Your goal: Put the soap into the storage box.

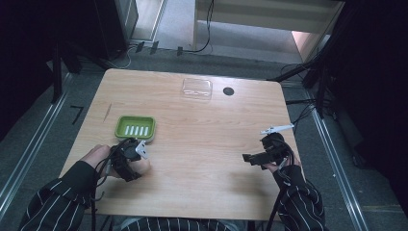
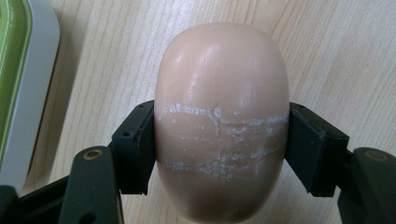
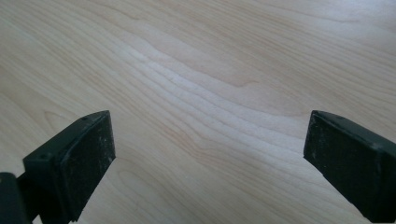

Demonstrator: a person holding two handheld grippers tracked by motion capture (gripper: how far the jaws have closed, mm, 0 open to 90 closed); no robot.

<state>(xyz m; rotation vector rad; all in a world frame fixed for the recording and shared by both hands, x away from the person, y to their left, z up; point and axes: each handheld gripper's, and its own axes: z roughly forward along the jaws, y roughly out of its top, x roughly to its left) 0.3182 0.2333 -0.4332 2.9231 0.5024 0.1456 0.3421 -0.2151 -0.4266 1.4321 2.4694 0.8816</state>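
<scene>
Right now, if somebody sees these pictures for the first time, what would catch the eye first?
Probably the beige soap bar, clamped between the jaws of the left gripper and scuffed with white streaks where they press. Next comes the bright green soap dish, lying on the wooden table just beyond that gripper. The right gripper hangs open over bare wood near the table's right edge.

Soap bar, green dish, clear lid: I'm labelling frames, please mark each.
soap bar [image 2: 220,93], left gripper view, upper face.
green dish [image 1: 135,129], high view, slotted floor.
clear lid [image 1: 197,88], high view, centre.
</scene>
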